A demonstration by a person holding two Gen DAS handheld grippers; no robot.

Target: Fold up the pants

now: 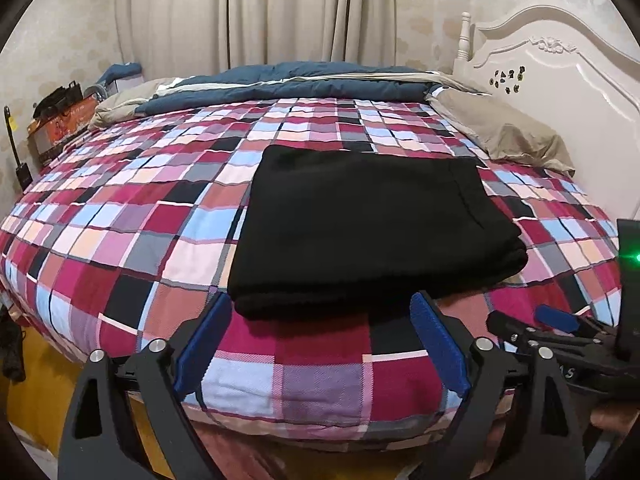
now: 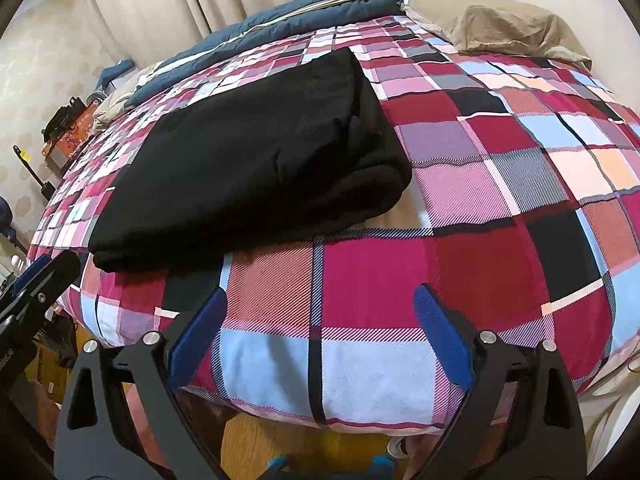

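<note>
Item: black pants (image 1: 372, 224), folded into a thick rectangle on the plaid bedspread (image 1: 120, 208), near the bed's front edge. Left gripper (image 1: 320, 312) and right gripper (image 2: 320, 308): both wide open, holding nothing. I'd judge folding done; I'd withdraw without snagging the near edge

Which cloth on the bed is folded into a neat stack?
The black pants, a tidy rectangle on the checked cover; the blue quilt lies rumpled at the far edge.
</note>
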